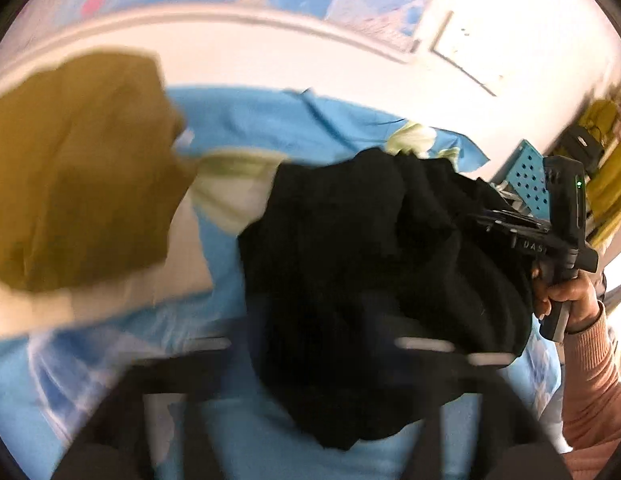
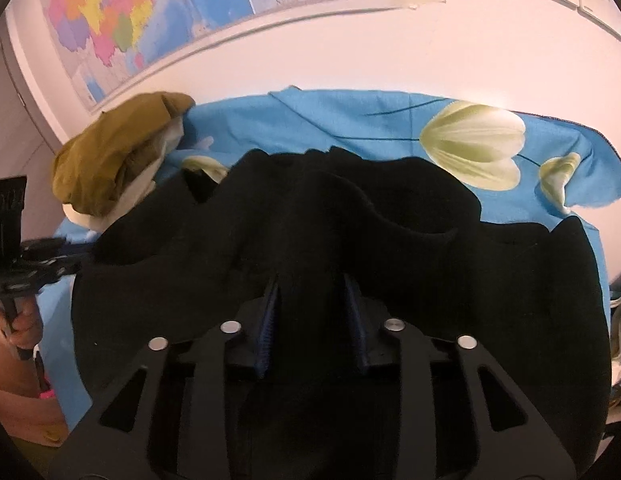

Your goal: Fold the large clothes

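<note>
Bunching soft black garment (image 2: 334,216), right tool (image 2: 316,300) grips a fold; left tool (image 1: 306,364) released.

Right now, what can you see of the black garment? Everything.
The black garment is a thick, matte, knit-looking fabric, bunched in soft folds rather than laid flat, with a curved rim like a collar or hood opening near its top. It lies on the blue floral sheet, right of the mustard cloth. The right tool has a fold of it between its blue pads. The left tool is blurred, spread wide, and seems clear of it.
</note>
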`<state>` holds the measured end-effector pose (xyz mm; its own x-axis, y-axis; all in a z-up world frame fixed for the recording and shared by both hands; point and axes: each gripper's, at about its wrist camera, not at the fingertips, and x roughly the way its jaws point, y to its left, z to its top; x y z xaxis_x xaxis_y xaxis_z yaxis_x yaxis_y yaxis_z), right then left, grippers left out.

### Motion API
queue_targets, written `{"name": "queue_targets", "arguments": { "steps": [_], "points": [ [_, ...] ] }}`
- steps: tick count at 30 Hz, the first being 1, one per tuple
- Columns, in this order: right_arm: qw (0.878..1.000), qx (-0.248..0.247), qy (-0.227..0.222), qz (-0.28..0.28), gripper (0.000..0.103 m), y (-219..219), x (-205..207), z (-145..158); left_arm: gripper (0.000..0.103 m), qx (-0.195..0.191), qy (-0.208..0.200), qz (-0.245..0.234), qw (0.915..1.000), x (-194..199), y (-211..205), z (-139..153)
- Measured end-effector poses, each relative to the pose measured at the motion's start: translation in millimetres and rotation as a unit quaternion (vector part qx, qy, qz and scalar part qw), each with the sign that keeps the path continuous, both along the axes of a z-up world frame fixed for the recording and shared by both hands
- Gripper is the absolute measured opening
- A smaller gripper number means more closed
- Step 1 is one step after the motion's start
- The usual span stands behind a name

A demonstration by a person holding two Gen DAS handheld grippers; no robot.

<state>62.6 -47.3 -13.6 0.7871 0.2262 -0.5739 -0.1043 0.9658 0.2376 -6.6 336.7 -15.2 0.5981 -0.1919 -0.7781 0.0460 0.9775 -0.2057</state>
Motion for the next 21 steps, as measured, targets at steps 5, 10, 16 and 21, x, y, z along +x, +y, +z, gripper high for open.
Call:
{"name": "queue_targets", "arguments": {
  "steps": [5,10,16,21],
  "points": [
    [1.000,0.009,-0.009,-0.006,0.049,-8,-7,5,0.086,0.067,-0.004,-0.055,0.9962,32,-37,4],
    [1.000,0.000,-0.002,0.012,0.028,-3,-5,0,0.013,0.105,0.038,-0.055,0.9922,69,-51,-22],
    [1.000,-0.004,-0.027,0.003,0.019,-4,-9,6,0.006,0.004,-0.008,0.007,0.9999,59,-13,8],
    [0.999,0.033,0.018,-0.005,0.048,-18,9,-7,0.026,0.032,0.043,0.064,0.9965,66,-1,-17]
  ]
}}
